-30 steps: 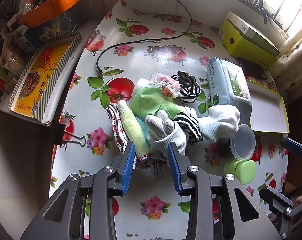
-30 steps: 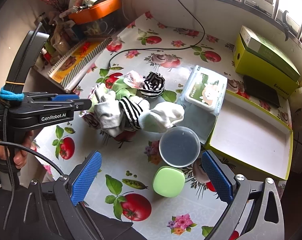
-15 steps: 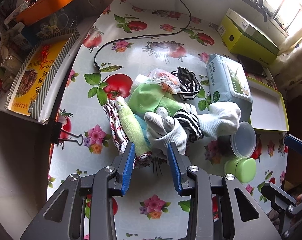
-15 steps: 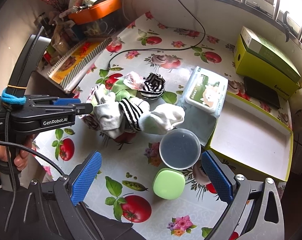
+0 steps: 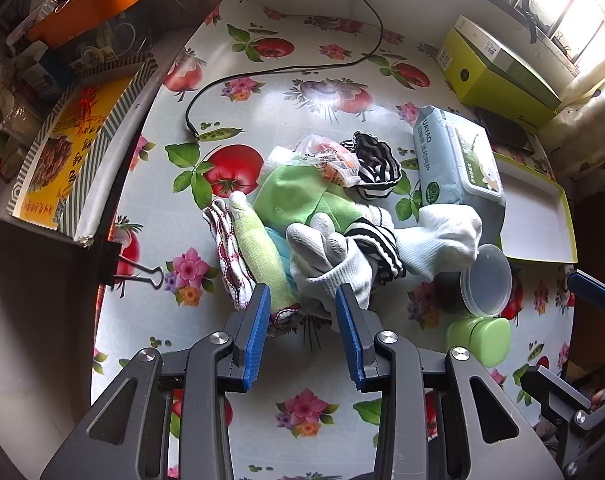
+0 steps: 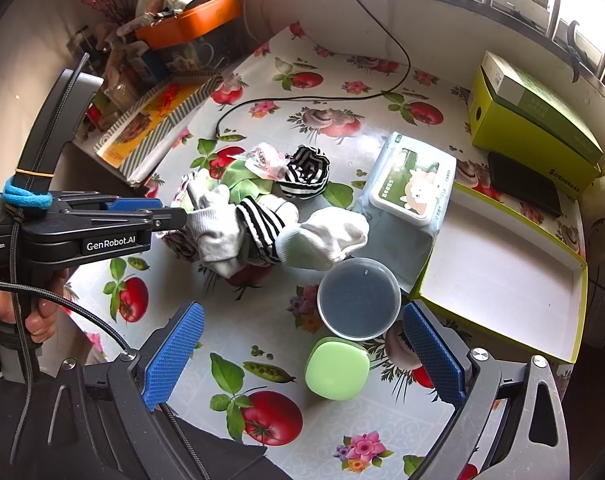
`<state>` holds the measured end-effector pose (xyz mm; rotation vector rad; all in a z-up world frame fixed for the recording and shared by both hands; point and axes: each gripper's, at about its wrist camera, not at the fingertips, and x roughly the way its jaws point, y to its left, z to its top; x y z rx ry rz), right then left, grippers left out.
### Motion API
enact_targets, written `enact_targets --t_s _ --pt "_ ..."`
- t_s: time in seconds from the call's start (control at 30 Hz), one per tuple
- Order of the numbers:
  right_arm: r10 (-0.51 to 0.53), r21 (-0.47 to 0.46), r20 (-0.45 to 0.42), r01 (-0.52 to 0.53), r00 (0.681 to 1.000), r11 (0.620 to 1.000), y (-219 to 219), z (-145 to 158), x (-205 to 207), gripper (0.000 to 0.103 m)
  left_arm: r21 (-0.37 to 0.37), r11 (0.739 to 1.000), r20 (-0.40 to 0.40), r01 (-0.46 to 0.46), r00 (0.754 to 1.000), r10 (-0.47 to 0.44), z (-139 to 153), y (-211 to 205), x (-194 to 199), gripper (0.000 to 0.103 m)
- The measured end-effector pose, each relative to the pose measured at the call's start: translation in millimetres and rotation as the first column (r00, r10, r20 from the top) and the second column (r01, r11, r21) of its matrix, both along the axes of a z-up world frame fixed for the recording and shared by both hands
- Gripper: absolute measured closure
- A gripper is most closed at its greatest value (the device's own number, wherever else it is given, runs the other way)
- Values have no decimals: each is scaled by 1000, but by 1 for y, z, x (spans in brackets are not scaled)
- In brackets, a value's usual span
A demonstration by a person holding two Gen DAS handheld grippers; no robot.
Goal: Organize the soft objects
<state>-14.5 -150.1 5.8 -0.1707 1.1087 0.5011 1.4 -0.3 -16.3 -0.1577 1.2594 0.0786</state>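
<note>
The left claw (image 5: 302,308) hovers at the near edge of a heap of soft things on the counter (image 5: 302,80), its 2 blue pads parted with nothing between them yet; the cuff of a grey-white work glove (image 5: 328,264) lies just ahead of the gap. The right claw (image 6: 302,356) hangs wide apart and empty above a green lidded tub (image 6: 337,368) and a clear round cup (image 6: 358,298).

The step in hand looks like taking the glove off the pile. To do it well, the left claw should probably slide forward until the bunched cuff sits deep between the pads, then pinch only that fabric, since a green towel (image 5: 262,252) and a red-patterned cloth (image 5: 228,256) lie touching it on the left and could come up too. A striped sock (image 5: 376,246) and a white sock (image 5: 442,240) rest against it on the right.

The yellow-rimmed tray (image 6: 502,276) beside the wipes pack (image 6: 412,184) shows only its bare white floor, a likely place for the sorted pieces. The clear cup appears empty; what the green tub holds cannot be seen.
</note>
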Motion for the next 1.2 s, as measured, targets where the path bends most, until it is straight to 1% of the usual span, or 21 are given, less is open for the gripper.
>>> enact_targets --t_s 0.2,0.47,1.03,1.2 --pt "0 -1 -2 0 1000 1000 0 0 1 3 -12 1000 -3 -7 1000 7 -1 2 0 68" --pt "-2 -6 0 2 1000 1000 0 0 2 4 -10 1000 3 4 1000 -4 0 0 2 68" --pt "-11 -13 -10 10 1000 1000 0 -4 12 4 -52 999 10 5 1000 -4 0 3 5 68" --pt "-2 -7 -14 2 1000 1000 0 -5 14 4 -49 999 5 3 1000 -3 -1 1 6 68"
